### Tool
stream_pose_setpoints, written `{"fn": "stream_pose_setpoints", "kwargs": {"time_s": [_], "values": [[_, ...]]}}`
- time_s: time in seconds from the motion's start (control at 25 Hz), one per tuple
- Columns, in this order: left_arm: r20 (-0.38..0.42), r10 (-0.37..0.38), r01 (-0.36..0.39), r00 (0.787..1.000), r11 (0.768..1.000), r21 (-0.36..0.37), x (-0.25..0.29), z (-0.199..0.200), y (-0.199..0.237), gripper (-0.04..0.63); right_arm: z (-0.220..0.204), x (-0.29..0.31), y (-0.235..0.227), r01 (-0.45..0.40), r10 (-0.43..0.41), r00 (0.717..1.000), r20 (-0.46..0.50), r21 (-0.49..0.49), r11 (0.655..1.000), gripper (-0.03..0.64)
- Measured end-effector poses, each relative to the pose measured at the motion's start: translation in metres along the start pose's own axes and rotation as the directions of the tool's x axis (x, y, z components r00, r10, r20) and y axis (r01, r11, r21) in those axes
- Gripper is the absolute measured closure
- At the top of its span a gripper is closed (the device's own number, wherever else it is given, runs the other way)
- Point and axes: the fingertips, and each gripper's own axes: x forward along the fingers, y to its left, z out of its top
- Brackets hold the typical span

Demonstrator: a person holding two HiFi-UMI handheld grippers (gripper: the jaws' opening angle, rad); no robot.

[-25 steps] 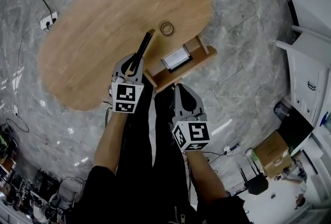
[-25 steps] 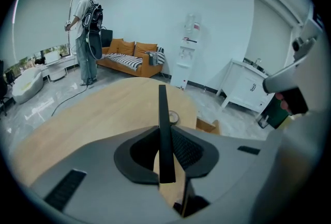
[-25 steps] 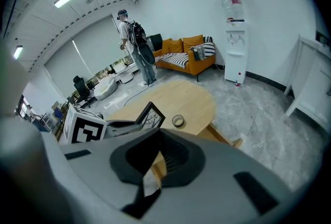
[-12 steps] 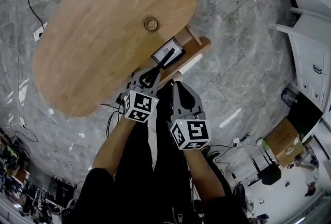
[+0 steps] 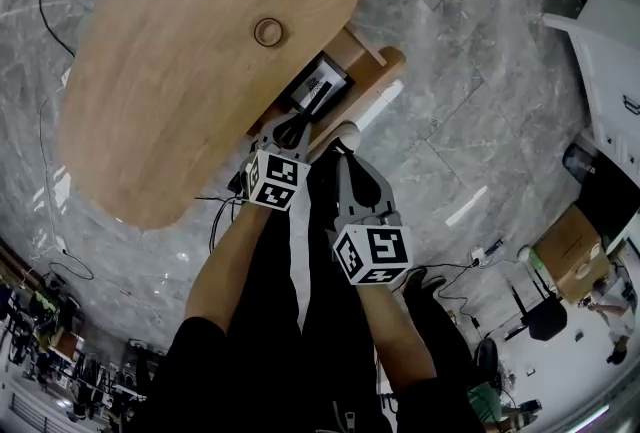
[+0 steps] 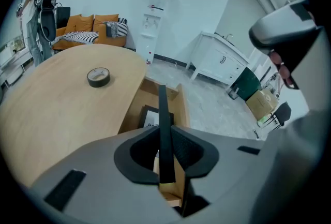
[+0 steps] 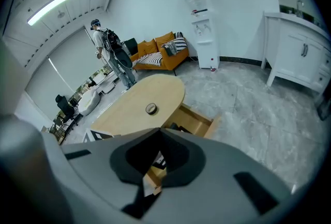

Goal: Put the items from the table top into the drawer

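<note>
A long flat black strip stands edge-on between the pads of my left gripper, which is shut on it. In the head view the left gripper hangs at the near edge of the open wooden drawer, and the black strip reaches out over the drawer's inside. A black-framed white item lies in the drawer. A roll of tape rests on the oval wooden table. My right gripper hovers just right of the left one, shut and holding nothing.
The drawer sticks out from the table's right edge over grey marble floor. Cables trail on the floor by the table. A white cabinet and water dispenser stand farther off; a person stands near an orange sofa.
My left gripper has carried the black strip from above the table top rightward and down to the open drawer. The right gripper has shifted slightly toward the drawer too.
</note>
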Motion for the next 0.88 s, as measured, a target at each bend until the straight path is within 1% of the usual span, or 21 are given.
{"fn": "stream_pose_setpoints", "kwargs": {"time_s": [0.12, 0.24, 0.44, 0.56, 0.72, 0.88], "values": [[0.007, -0.031, 0.031, 0.999, 1.000, -0.002, 0.007, -0.002, -0.002, 0.520, -0.003, 0.003, -0.003, 0.000, 0.000, 1.000, 0.001, 0.012, 1.000, 0.607], [0.017, -0.063, 0.064, 0.998, 0.998, -0.022, 0.015, -0.005, -0.005, 0.520, -0.005, 0.005, -0.007, 0.004, -0.004, 1.000, 0.000, 0.017, 1.000, 0.607], [-0.026, -0.117, 0.116, 0.993, 0.993, -0.013, 0.024, -0.020, -0.015, 0.522, -0.006, 0.002, -0.013, 0.010, -0.010, 1.000, 0.001, 0.012, 1.000, 0.609], [-0.039, -0.135, 0.134, 0.990, 0.991, -0.014, 0.031, -0.031, -0.015, 0.522, -0.008, 0.006, -0.017, 0.016, -0.016, 1.000, -0.008, 0.022, 1.000, 0.607], [-0.041, -0.129, 0.129, 0.991, 0.992, -0.017, 0.032, -0.034, -0.007, 0.520, -0.009, 0.010, -0.015, 0.013, -0.013, 1.000, -0.014, 0.020, 1.000, 0.609], [-0.081, -0.075, 0.079, 0.994, 0.996, 0.043, 0.036, -0.037, 0.004, 0.515, -0.008, 0.012, -0.012, 0.009, -0.009, 1.000, -0.014, 0.018, 1.000, 0.607]]}}
